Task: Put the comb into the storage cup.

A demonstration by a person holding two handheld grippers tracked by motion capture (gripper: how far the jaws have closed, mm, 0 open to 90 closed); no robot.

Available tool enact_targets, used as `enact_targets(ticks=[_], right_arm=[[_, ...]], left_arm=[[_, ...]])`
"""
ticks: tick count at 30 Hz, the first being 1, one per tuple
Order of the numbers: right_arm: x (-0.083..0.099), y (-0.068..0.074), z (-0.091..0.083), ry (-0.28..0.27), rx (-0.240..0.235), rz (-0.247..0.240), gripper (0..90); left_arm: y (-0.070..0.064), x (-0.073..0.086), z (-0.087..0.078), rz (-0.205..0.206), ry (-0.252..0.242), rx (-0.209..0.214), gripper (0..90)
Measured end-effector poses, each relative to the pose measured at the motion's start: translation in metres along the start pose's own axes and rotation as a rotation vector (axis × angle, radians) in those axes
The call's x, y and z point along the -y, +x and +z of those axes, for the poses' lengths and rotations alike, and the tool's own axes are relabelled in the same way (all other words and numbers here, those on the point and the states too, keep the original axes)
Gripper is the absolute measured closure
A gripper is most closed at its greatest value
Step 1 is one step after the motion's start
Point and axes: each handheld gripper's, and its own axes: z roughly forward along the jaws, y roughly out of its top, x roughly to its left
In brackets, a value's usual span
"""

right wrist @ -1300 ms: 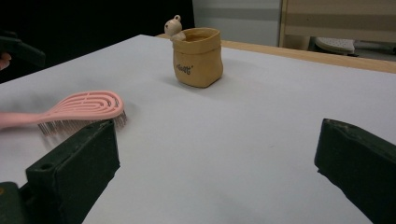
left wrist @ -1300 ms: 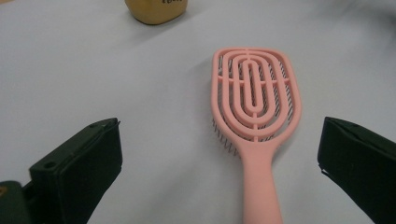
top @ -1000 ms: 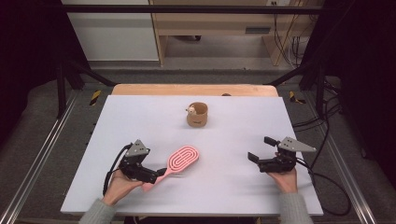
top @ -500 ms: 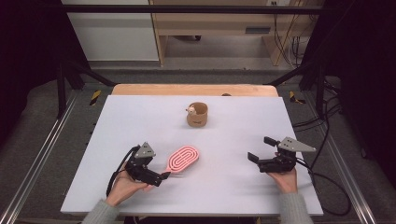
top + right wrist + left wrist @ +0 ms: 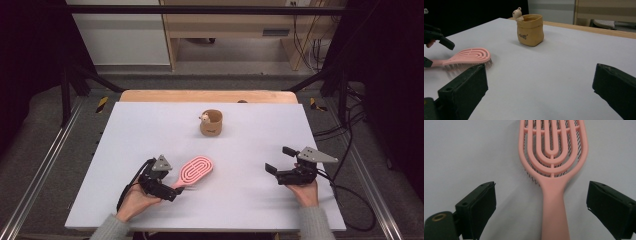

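Note:
A pink vented hairbrush (image 5: 196,169) lies flat on the white table, head pointing away and right. My left gripper (image 5: 172,192) is open, its jaws on either side of the brush's handle without touching it. In the left gripper view the handle (image 5: 554,215) runs up between the two spread pads (image 5: 482,205). My right gripper (image 5: 278,159) is open at the table's right side, with nothing between its jaws. In the right gripper view the brush (image 5: 466,57) lies far left, bristles down.
A tan bag-shaped cup with a small bear figure on its rim (image 5: 212,123) stands behind the table's middle, and also in the right gripper view (image 5: 530,30). The white tabletop (image 5: 150,130) ends at a wooden strip (image 5: 210,96) at the back.
My left gripper has slid a little right and forward, so that its jaws now straddle the brush handle. The brush, the cup and my right gripper have stayed put.

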Motion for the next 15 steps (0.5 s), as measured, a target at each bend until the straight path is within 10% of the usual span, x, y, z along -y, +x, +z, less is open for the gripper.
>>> enact_targets(ticks=[15], right_arm=[[0.0000,-0.0001,0.0000,0.001,0.000,0.000,0.3]], left_arm=[[-0.0046,-0.0013,0.0044,0.021,0.058,0.014,33.4]])
